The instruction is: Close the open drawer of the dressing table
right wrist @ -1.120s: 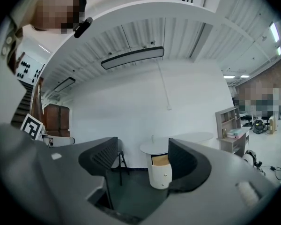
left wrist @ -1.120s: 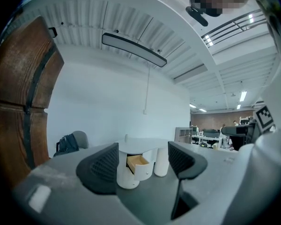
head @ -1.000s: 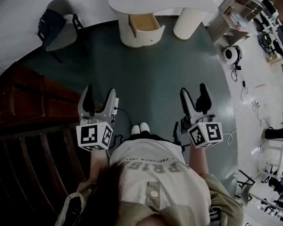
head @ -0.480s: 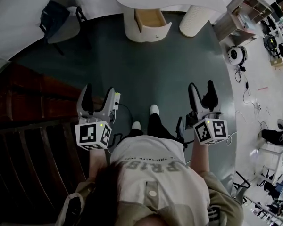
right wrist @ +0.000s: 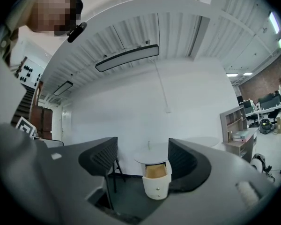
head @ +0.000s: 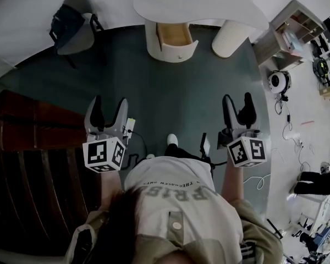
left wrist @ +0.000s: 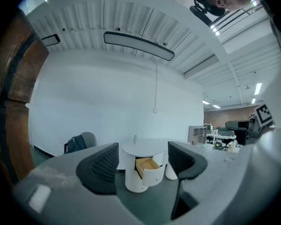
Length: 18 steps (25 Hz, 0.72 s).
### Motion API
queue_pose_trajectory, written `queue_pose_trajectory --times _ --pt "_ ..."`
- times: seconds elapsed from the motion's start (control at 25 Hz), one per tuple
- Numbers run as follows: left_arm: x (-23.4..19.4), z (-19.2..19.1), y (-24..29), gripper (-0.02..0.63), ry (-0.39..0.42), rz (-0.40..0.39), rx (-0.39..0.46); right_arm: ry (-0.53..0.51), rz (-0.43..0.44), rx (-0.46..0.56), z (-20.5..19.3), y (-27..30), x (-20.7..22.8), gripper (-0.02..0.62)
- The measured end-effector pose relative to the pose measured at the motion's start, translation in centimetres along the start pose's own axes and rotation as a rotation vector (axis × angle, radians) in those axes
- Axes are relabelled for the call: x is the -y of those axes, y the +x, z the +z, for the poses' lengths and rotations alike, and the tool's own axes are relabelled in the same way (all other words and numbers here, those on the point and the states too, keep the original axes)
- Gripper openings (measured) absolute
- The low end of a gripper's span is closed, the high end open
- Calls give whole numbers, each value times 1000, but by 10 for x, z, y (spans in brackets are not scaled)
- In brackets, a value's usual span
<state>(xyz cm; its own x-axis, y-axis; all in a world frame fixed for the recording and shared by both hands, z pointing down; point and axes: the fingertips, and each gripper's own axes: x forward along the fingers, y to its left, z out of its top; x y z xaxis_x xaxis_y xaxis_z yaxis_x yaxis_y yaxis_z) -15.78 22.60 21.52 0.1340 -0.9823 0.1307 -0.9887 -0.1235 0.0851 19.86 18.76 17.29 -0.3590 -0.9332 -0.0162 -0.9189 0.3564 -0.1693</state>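
The white dressing table point(head: 209, 3) stands by the far wall on the dark green floor. Its wooden-lined drawer point(head: 174, 36) is pulled out toward me, with a white rounded front point(head: 179, 53). The same drawer point(left wrist: 146, 164) shows between the jaws in the left gripper view, and the drawer point(right wrist: 155, 171) also appears in the right gripper view. My left gripper point(head: 106, 110) and right gripper point(head: 236, 107) are both open and empty, held well short of the table, one on each side of my body.
A grey chair with a dark bag point(head: 71, 26) stands left of the table. A dark wooden stair or railing point(head: 27, 147) fills the left. A shelf unit point(head: 289, 29), a round device point(head: 278, 81) and floor cables point(head: 291, 125) lie to the right.
I have stepped forward toward the dressing table, which now sits nearer in the head view. Both grippers stay open and have moved with me.
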Motion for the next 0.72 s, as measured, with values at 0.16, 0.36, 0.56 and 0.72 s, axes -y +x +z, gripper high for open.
queue_pose_trajectory --times 0.16,0.36,0.56,0.72 --pt "27 10 27 334 -4 15 11 10 19 7 9 19 35 327" --pt "55 13 47 334 -28 46 -2 27 56 -4 14 34 71 327" --pt "72 5 63 334 -15 64 -38 39 55 -29 0 43 105 327" --pt "73 4 74 334 4 75 -67 71 41 -50 -10 47 122 327"
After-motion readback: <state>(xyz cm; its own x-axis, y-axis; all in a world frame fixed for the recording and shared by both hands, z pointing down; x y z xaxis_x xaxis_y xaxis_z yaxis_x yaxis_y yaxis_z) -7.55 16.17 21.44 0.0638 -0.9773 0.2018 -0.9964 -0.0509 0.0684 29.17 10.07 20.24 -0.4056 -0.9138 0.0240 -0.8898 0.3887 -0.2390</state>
